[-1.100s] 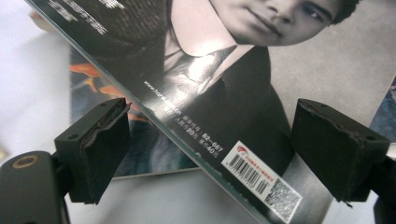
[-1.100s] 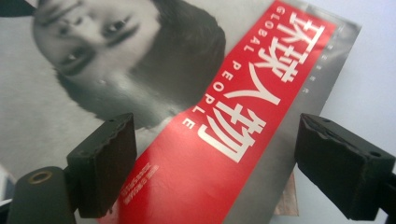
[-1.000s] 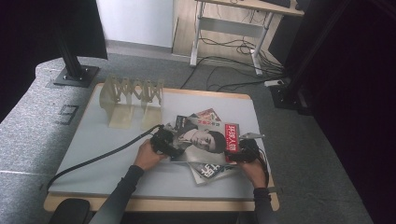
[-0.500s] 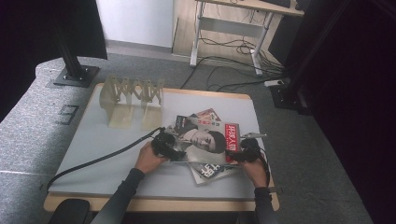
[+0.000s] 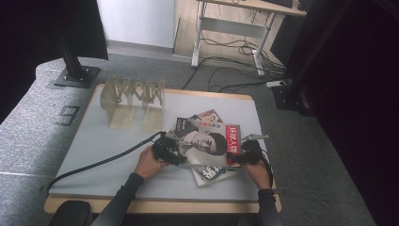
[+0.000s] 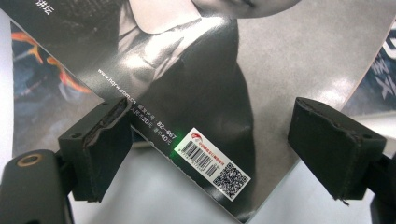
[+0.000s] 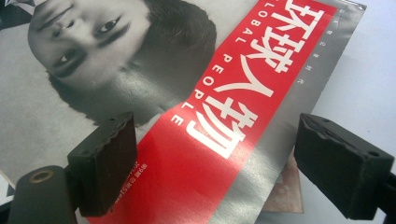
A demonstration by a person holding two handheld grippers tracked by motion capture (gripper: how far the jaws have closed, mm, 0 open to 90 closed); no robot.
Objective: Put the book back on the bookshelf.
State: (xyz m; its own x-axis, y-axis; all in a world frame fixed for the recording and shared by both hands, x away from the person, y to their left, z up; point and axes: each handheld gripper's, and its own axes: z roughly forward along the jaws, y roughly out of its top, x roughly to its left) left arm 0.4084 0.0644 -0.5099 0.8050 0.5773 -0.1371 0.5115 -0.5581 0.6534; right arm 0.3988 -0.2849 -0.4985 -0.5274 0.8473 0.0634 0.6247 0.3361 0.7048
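Lying on a grey table [image 5: 94, 141], a wooden rack [image 5: 134, 96] stands at the far left, well apart from a fanned pile of magazines, the top magazine [image 5: 207, 143] showing a face and red title band. The left gripper [image 5: 165, 149] sits at the magazine's left edge, jaws spread over its barcode corner [image 6: 212, 161]. The right gripper [image 5: 244, 153] sits at its right edge, jaws spread over the red band [image 7: 224, 116].
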